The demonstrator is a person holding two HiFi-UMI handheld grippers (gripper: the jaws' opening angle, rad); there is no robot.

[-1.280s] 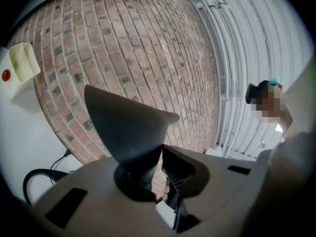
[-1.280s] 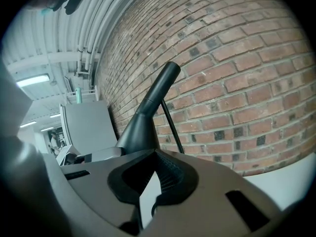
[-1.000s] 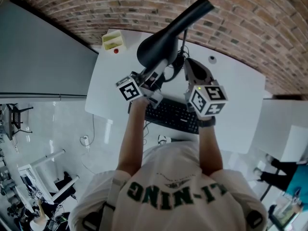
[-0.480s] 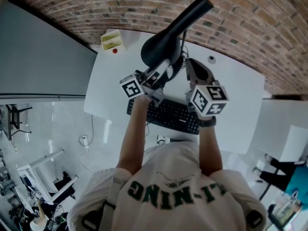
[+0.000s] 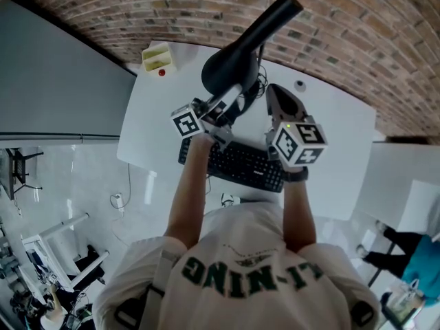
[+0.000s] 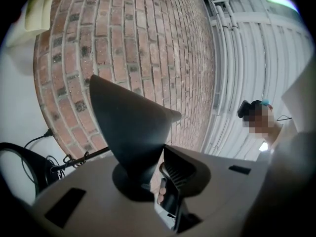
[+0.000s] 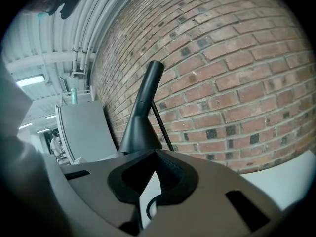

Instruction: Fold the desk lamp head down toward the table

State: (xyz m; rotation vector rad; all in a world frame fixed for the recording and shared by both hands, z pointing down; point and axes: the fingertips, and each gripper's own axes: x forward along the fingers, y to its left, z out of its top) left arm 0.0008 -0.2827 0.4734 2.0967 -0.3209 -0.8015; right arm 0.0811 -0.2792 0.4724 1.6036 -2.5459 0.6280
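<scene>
At the far middle of the white table [image 5: 337, 136], the black desk lamp head [image 5: 227, 66] stands raised, cone tilted, with its neck running up and to the right across the brick wall [image 5: 172, 12]. Whatever carries it down to the table is a dark tangle behind the cone and hard to make out from the head view.

The left gripper [image 5: 227, 100] is right at the near rim of the shade. The rim sits between its jaws and lies against one pad, but a sliver of brick shows between the shade and the other pad, so that grip is slack, not pinching. Whether the jaw tip further out touches the shade is hard to tell. The right gripper [image 5: 275, 93] hovers just right of the lamp and clear of it. Its jaws are a narrow slit apart, with only table and a loop of dark cord [image 7: 149, 207] showing through. It carries nothing.

Nearer in, a black keyboard [image 5: 244, 165] lies partly covered by the person's arms. At the far left corner sits a pale yellow box [image 5: 157, 57] with a small red thing [image 5: 162, 72] beside it. A small round item [image 5: 300, 84] lies right of the lamp, too small to name.

Only the left gripper view catches a black cable [image 6: 74, 159] trailing by the wall. Only the right gripper view shows the neck as a straight tube with a thin rod [image 7: 160, 120] beside it. The head view shows neither pair of pads.
</scene>
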